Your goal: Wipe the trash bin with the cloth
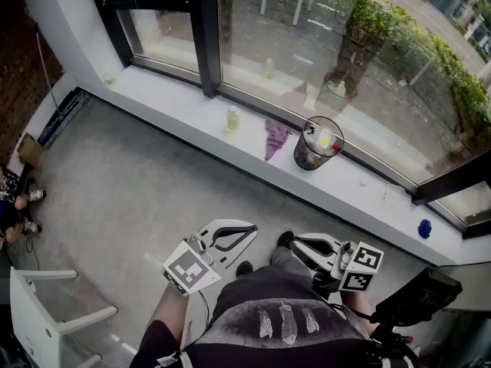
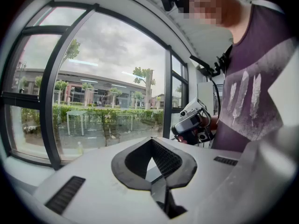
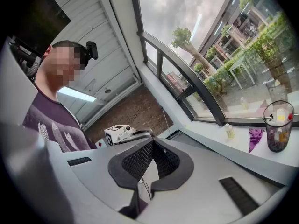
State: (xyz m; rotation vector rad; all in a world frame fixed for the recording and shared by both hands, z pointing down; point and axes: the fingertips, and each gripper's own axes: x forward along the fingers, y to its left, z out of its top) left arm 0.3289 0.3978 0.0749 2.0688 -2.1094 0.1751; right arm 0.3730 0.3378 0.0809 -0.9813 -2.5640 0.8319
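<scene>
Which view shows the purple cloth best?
The head view: the crumpled purple cloth lies unobstructed on the white sill, left of the clear round trash bin. The right gripper view shows it small; the left gripper view misses it.

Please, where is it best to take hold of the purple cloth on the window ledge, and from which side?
Probably the bunched upper part of the purple cloth, coming from the room side and above: the window is behind it, the trash bin stands close on its right, and its folds suit a pinch.
</scene>
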